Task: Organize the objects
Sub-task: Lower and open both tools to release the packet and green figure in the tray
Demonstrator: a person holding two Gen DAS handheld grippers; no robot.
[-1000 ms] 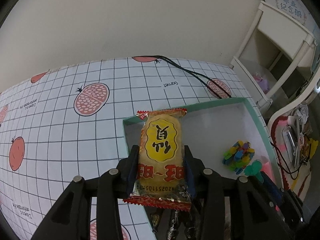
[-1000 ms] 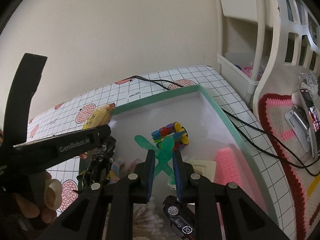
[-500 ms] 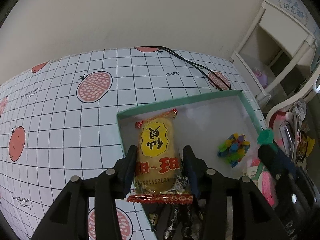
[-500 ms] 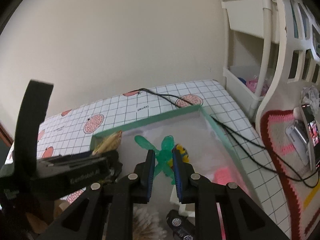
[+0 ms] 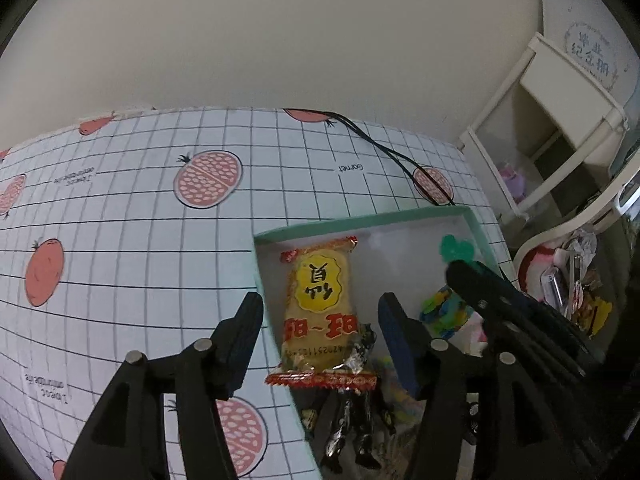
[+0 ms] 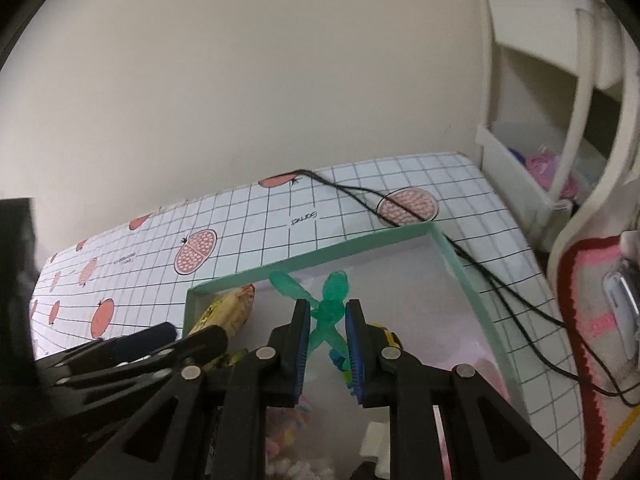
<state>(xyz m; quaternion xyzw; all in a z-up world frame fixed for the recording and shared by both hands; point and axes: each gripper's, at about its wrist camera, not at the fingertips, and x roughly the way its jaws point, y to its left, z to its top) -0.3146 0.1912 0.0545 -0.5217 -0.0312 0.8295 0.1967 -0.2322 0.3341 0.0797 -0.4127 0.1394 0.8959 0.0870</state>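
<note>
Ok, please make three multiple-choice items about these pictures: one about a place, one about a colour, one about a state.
1. Where is the snack packet?
A. in the box
B. on the tablecloth
C. on the shelf

2. What colour is the toy figure?
A. red
B. green
C. white

3. How does the right gripper stand?
A. wide open
B. shut, empty
C. shut on the figure

Answers: 1 A, the packet lies inside the green rim. 2 B, it is translucent green. 3 C, both pads press the figure.

One snack packet (image 5: 318, 304), one green figure (image 6: 328, 308), one box (image 6: 472, 280).
</note>
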